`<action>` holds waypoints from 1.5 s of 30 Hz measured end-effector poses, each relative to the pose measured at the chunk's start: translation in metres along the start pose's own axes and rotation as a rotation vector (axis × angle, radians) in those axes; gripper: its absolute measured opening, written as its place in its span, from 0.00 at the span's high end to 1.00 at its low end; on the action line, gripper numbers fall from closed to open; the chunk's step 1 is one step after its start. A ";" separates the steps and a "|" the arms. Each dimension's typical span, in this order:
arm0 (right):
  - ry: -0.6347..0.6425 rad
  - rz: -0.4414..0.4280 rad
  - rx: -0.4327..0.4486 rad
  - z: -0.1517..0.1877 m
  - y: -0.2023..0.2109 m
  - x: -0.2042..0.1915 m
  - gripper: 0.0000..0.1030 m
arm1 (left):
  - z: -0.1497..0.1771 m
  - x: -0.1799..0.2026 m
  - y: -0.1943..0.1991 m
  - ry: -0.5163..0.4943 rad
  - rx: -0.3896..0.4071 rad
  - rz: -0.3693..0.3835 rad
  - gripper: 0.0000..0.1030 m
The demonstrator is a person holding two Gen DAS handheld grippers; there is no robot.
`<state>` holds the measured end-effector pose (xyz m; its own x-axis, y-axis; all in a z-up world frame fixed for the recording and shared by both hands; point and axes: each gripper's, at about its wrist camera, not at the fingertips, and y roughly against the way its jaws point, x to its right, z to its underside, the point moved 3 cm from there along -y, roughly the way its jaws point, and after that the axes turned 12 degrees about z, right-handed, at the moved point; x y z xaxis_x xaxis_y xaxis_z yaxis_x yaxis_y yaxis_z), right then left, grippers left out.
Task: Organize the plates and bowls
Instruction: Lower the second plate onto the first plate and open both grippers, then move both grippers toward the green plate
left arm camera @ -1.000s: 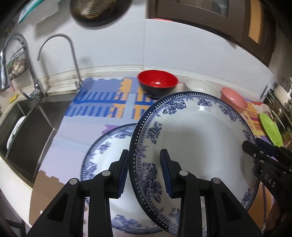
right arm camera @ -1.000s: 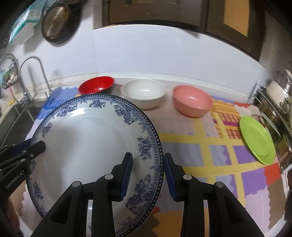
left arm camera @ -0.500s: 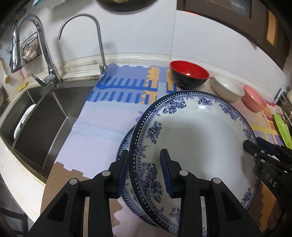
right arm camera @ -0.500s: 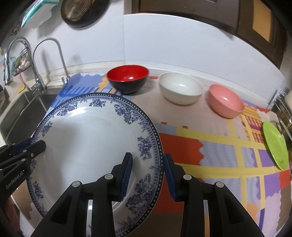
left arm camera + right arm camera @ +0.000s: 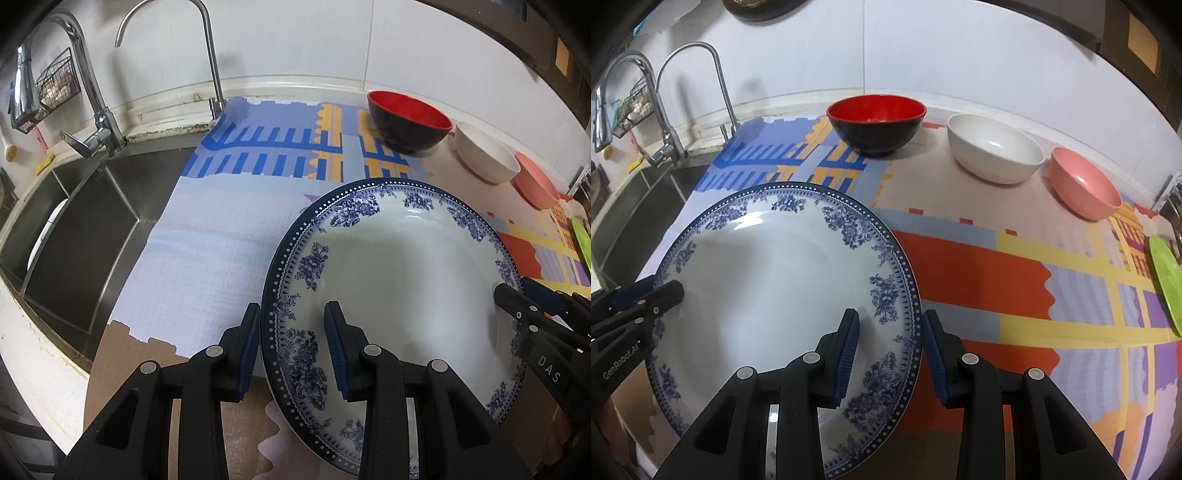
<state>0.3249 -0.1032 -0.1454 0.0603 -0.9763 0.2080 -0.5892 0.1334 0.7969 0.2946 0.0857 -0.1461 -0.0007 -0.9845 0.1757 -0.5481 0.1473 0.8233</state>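
A round white porcelain plate with a blue floral rim [image 5: 399, 280] is held face up, slightly tilted, above the patterned counter mat [image 5: 221, 236] just beside the steel sink [image 5: 74, 229]. The left gripper [image 5: 291, 347] clamps its left rim; the right gripper [image 5: 890, 350], printed "DAS", clamps the opposite rim. "GenRobot.AI" marks the left gripper. Beyond the plate sit a red-and-black bowl [image 5: 875, 122], white bowl [image 5: 995, 151] and pink bowl [image 5: 1084, 182]

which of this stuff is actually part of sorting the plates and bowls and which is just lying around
Part of the job: blue-patterned plate, red bowl, white bowl, pink bowl, green plate.

Just lying about: faucets, sink, wire basket, patterned mat.
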 end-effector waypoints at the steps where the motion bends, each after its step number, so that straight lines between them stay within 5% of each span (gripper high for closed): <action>1: 0.001 0.002 -0.003 0.000 -0.001 -0.002 0.65 | 0.000 -0.001 -0.002 0.000 -0.005 0.001 0.66; 12: 0.043 0.036 0.011 0.002 -0.006 -0.011 0.65 | -0.001 0.000 -0.010 -0.037 -0.017 -0.013 0.65; 25: 0.000 0.048 0.037 -0.002 0.005 -0.002 0.55 | -0.007 0.005 0.005 -0.077 0.030 -0.015 0.43; 45: -0.134 0.090 0.147 0.005 0.067 0.073 0.51 | -0.027 0.094 0.055 -0.214 0.173 0.100 0.28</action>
<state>0.2861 -0.1669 -0.0800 -0.0996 -0.9769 0.1893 -0.6992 0.2041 0.6852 0.2870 0.0041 -0.0700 -0.2281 -0.9665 0.1181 -0.6711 0.2439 0.7001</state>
